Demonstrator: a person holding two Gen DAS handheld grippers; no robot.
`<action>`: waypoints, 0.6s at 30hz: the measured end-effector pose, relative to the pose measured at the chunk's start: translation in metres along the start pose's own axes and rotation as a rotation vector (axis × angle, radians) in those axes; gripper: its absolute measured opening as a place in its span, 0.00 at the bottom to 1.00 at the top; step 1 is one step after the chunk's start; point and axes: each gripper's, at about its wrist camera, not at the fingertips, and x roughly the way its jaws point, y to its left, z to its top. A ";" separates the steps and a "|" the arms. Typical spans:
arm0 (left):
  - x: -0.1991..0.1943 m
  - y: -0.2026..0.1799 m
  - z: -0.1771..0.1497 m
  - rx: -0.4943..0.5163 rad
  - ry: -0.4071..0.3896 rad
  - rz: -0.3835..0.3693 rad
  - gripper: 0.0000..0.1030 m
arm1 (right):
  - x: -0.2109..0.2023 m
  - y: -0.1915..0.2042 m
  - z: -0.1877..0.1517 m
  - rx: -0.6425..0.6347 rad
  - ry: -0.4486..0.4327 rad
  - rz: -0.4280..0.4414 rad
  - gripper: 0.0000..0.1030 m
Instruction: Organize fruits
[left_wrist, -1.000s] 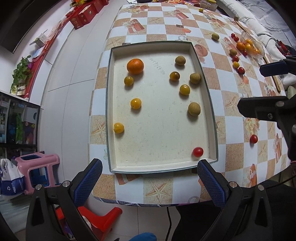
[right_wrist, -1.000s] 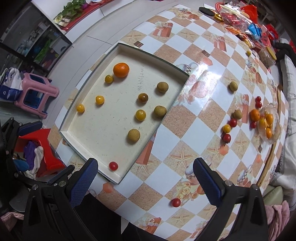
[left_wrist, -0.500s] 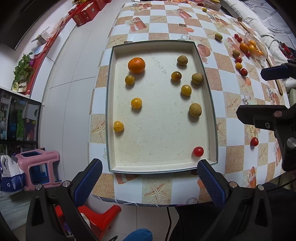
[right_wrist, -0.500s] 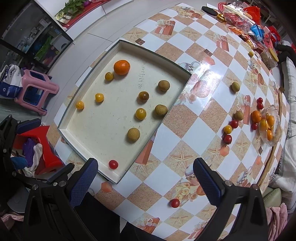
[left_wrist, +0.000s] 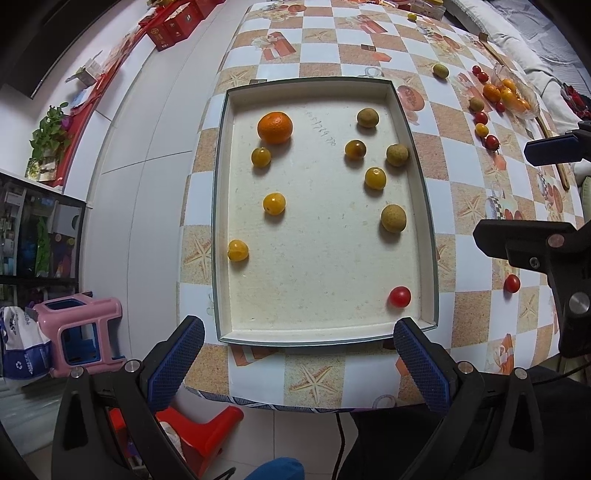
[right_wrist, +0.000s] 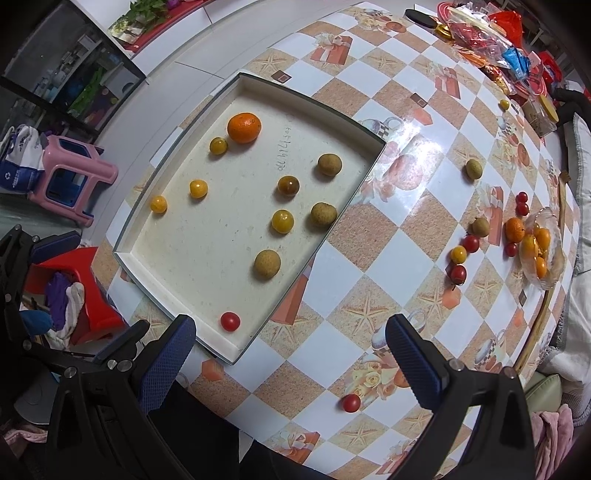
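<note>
We hold our left gripper (left_wrist: 298, 354) and right gripper (right_wrist: 290, 352) with fingers spread wide and empty above the near table edge. In the white tray (left_wrist: 321, 334) lie an orange (left_wrist: 274, 127), small yellow and brownish fruits and a cherry tomato (left_wrist: 399, 296); another cherry tomato (right_wrist: 351, 403) sits outside it on the checkered tablecloth (right_wrist: 373, 266).

Home: patterned tablecloth (right_wrist: 384, 236), pink stool (left_wrist: 83, 334), houseplant (left_wrist: 50, 127)

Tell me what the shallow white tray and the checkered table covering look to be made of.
The shallow white tray looks like foam or stiff card: matte, speckled, thick walls with a dark outer edge. The checkered table covering looks like glossy plastic or oilcloth, since it throws bright glare and curves over the table edge.
</note>
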 end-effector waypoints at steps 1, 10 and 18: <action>0.000 0.000 0.000 0.000 0.001 -0.002 1.00 | 0.000 0.000 -0.001 0.000 0.000 0.001 1.00; 0.002 0.001 -0.001 -0.006 0.006 0.004 1.00 | 0.000 0.001 -0.002 0.004 -0.004 0.001 1.00; 0.002 0.000 -0.003 0.000 -0.003 0.000 1.00 | 0.000 0.001 -0.002 0.011 -0.005 -0.002 1.00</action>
